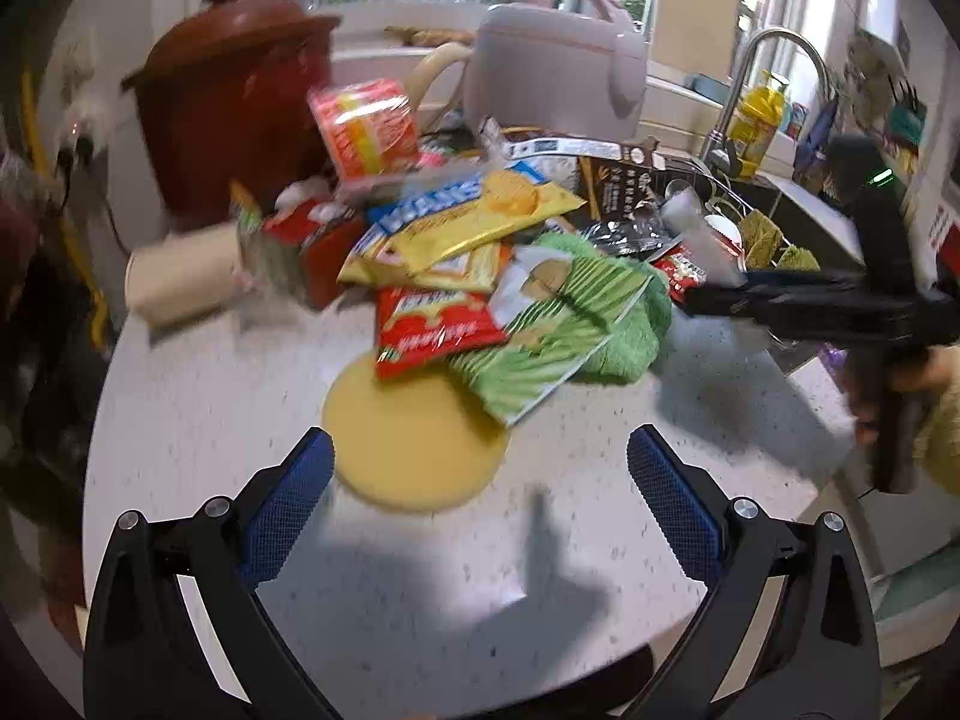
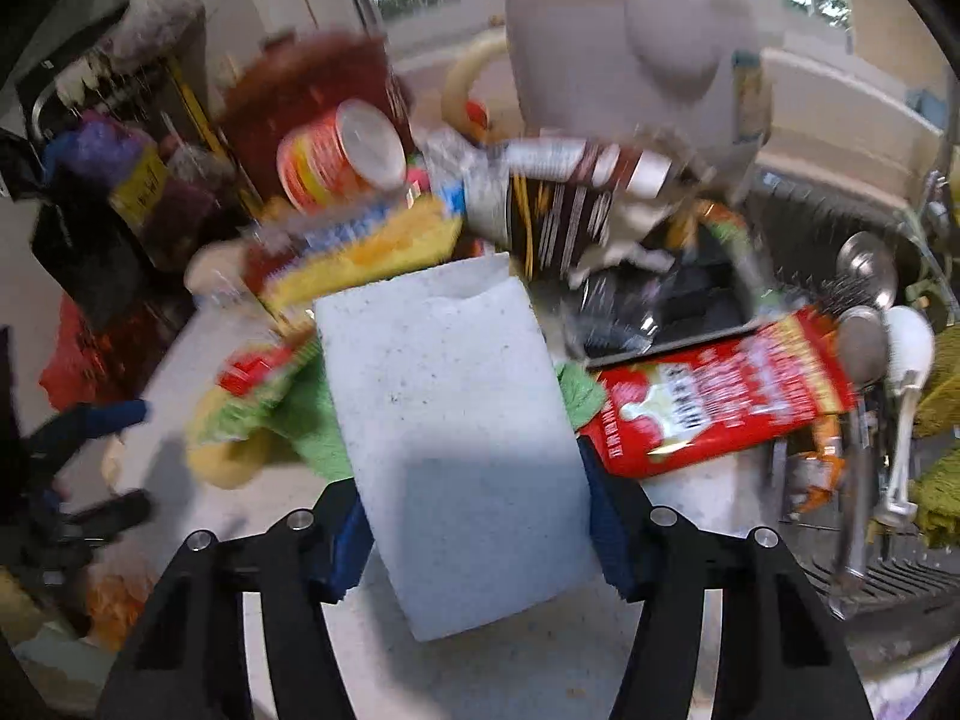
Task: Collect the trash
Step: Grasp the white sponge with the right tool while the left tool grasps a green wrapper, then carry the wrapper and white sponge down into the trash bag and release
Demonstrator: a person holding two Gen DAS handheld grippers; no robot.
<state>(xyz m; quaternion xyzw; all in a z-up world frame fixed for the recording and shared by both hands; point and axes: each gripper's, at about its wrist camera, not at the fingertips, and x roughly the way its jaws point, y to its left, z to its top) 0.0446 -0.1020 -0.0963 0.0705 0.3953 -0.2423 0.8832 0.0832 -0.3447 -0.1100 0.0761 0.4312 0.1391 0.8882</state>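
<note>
A heap of snack wrappers lies on the speckled white counter [image 1: 198, 420]: a yellow bag [image 1: 480, 222], a red bag [image 1: 432, 324] and a green bag [image 1: 552, 324] on top. My left gripper [image 1: 480, 480] is open and empty, just in front of the heap over a yellow round mat [image 1: 414, 450]. My right gripper [image 2: 474, 516] is shut on a white speckled paper bag [image 2: 450, 420], held above the counter near a red wrapper [image 2: 720, 402]. It shows at the right in the left wrist view [image 1: 708, 234].
A brown clay pot [image 1: 234, 102], a pink rice cooker [image 1: 558, 66] and a red-orange cup noodle tub [image 1: 366, 126] stand behind the heap. A faucet [image 1: 762, 60] and sink with a dish rack, ladles [image 2: 864, 276] and cloths are at the right.
</note>
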